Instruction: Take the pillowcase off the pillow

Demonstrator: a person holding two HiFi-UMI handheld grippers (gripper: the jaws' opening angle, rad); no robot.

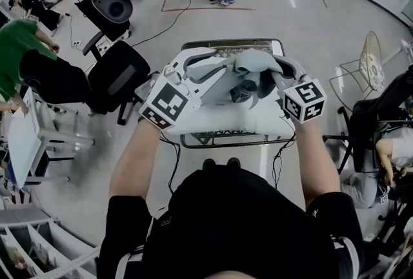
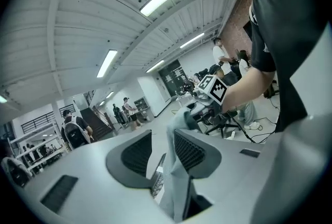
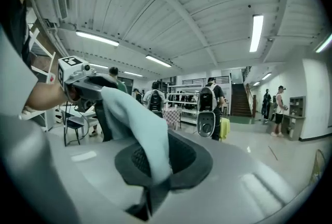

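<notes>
Right gripper view: hand-held gripper [image 3: 160, 163] clamps pillowcase [image 3: 136, 123] | head view: pillow [image 1: 222, 121] underneath

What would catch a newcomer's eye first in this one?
The bunched grey pillowcase at the centre of the head view, stretched between both grippers over the white pillow. The right gripper is clamped on it; the left gripper has its jaws apart, cloth between them.

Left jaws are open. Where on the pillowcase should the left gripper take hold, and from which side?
Take the upright fold of the pillowcase standing between the jaws of the left gripper, coming from the person's left, opposite the right gripper, shut on the same bunch. Pulled up off the pillow, it forms a thin ridge, likely easy to pinch.
</notes>
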